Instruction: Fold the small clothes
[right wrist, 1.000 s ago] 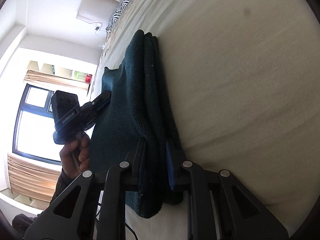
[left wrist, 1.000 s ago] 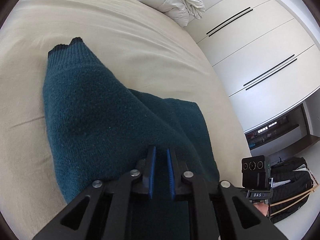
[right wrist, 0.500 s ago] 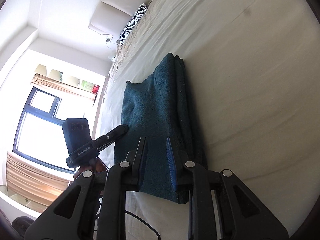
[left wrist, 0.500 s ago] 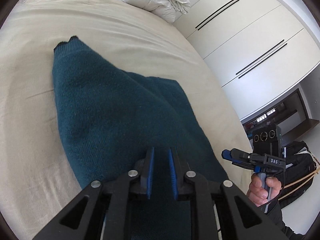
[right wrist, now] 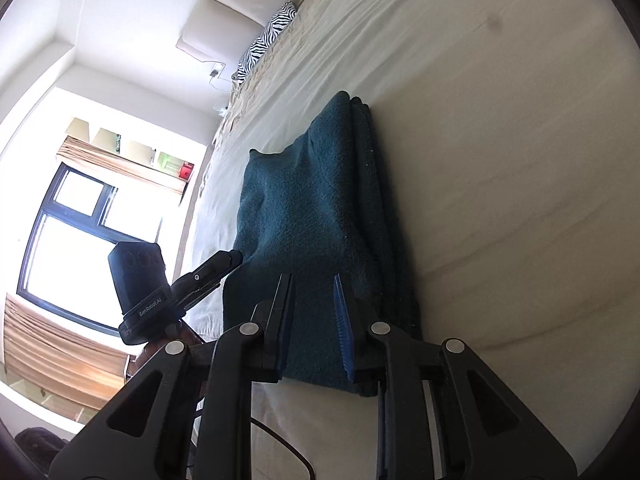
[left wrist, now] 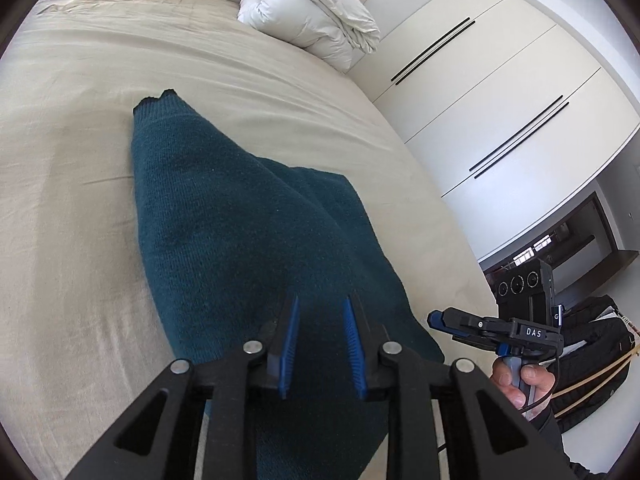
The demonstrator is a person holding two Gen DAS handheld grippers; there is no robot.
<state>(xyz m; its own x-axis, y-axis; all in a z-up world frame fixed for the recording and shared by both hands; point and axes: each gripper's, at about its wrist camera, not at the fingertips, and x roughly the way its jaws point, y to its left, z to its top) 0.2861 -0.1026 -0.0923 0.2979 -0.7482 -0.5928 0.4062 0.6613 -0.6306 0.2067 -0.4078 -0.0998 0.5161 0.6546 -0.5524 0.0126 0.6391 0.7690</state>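
Sweater [left wrist: 248,248], teal knit, folded, lies on beige bed [left wrist: 80,160] just ahead of both tongs. Left gripper [left wrist: 320,340] hovers over its near end, jaws parted, nothing between them. Right gripper [right wrist: 314,320] likewise parted, empty, at the folded stack's near edge. White duvet [left wrist: 312,36] bundled far beyond.

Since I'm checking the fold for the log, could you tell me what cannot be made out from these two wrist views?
- Near edge of the folded teal sweater: left wrist view, hidden behind the left hand-held gripper.
- Its near corner: right wrist view, covered by the right hand-held gripper.
- Layers inside the fold: hidden under the top layer in both views.
- Items on the window shelf: right wrist view, too small.
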